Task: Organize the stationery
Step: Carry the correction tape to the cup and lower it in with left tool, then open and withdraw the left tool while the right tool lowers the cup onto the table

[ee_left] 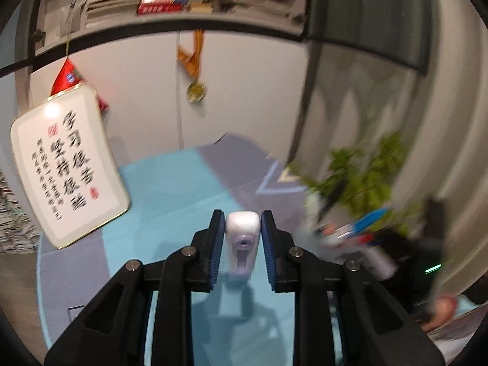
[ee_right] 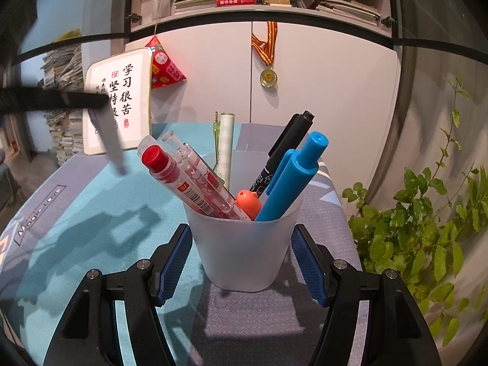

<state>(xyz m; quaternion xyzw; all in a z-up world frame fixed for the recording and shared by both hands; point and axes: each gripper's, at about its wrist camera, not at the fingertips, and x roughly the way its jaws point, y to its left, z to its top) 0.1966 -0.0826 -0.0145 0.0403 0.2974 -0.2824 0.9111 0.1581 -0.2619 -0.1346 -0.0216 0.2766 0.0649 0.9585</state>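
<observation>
Stationery sorting looks close to done: one small item is in hand, and the rest stands in the cup. The left gripper [ee_left: 243, 244] is clamped narrowly on a small white and lilac gadget [ee_left: 242, 241], perhaps a correction tape or a sharpener; I cannot tell which. Both blue pads press its flanks and its rounded top pokes out ahead of the fingertips, so it rides clear above the blue and grey table mat [ee_left: 170, 189] below. Held that way, its free end can probably go into a container first.

To the right of that gripper, smeared by motion blur, a cluster of pens [ee_left: 360, 228] marks the likely destination.

The right gripper [ee_right: 242, 253] stands wide, its pads on either side of the frosted plastic cup [ee_right: 244, 253], with a little daylight visible on each side, so it brackets the cup without squeezing. This probably serves to steady the cup against tipping.

Above the right gripper's fingers, the cup holds a red pen [ee_right: 174, 174], a clear pen [ee_right: 198, 167], a pale tube [ee_right: 225, 143], a black marker [ee_right: 283, 152], a blue pen [ee_right: 292, 180] and a small orange piece [ee_right: 248, 202], all leaning outward against the rim. The open space left is toward the far middle.
</observation>
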